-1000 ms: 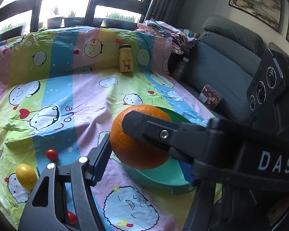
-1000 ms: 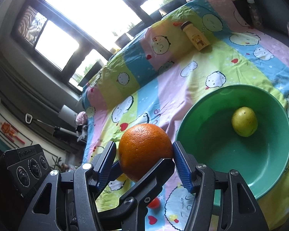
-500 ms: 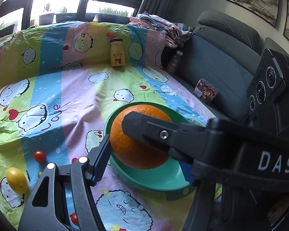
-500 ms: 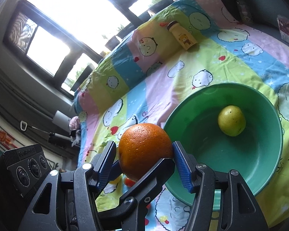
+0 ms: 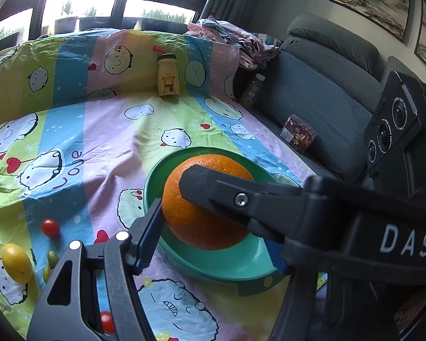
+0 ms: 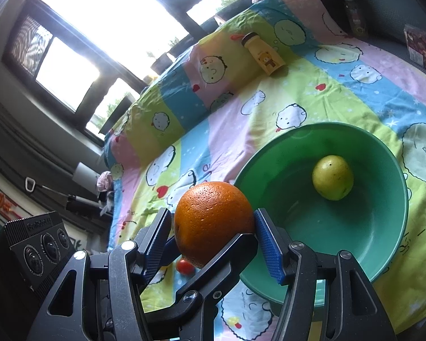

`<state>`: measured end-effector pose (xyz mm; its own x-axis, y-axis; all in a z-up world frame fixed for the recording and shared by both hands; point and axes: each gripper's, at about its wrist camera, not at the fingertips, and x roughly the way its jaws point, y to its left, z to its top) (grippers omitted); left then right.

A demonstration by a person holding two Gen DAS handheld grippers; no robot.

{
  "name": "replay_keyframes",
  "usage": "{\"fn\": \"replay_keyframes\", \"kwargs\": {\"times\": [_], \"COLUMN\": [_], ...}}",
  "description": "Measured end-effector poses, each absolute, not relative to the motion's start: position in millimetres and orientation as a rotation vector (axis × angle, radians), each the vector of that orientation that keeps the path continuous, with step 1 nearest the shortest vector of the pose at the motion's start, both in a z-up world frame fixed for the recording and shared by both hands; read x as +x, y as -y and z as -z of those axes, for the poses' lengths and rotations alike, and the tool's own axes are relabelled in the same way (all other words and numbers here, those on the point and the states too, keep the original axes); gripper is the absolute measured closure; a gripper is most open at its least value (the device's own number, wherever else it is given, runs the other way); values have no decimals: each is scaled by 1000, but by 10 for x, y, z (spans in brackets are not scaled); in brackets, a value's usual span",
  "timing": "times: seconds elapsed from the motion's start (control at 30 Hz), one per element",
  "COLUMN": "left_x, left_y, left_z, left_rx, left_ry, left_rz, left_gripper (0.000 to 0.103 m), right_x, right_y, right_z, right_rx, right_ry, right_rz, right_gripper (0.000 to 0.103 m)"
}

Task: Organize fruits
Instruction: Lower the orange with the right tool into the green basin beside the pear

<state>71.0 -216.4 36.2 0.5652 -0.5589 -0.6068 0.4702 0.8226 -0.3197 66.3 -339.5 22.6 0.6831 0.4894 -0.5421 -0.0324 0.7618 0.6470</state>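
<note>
A large orange point(image 5: 201, 221) hangs in the air, and both grippers hold it crosswise. My left gripper point(image 5: 210, 241) is shut on it, its left pad against the fruit's side. The right gripper's black finger point(image 5: 241, 199) crosses in front. In the right wrist view my right gripper point(image 6: 213, 236) is shut on the same orange point(image 6: 210, 210), blue pads on both sides. The orange is over the near-left rim of the green bowl point(image 6: 377, 227), which holds a yellow-green fruit point(image 6: 332, 177). The left wrist view shows the green bowl point(image 5: 227, 270) right below the orange.
On the cartoon bedsheet left of the bowl lie a lemon point(image 5: 16, 262), cherry tomatoes point(image 5: 50, 228) and small green fruits point(image 5: 52, 257). A yellow bear bottle point(image 5: 168, 76) stands at the back. A grey sofa point(image 5: 326, 113) with a snack box point(image 5: 297, 137) borders the right.
Both views have swung slightly, so the bowl now sits more directly under the orange. Both grips on the orange are unchanged.
</note>
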Motion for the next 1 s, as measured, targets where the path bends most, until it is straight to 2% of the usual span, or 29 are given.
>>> {"fn": "replay_keyframes", "kwargs": {"times": [1.0], "left_x": [793], "left_y": [2331], "left_z": [-121], "left_rx": [-151], "left_ry": [-826], "left_rz": [650], "left_gripper": [38], "right_x": [714], "right_y": [3537], "right_z": [-38], "right_rx": [620], "right_ry": [-847], "right_rz": [-258], "right_gripper": [40]}}
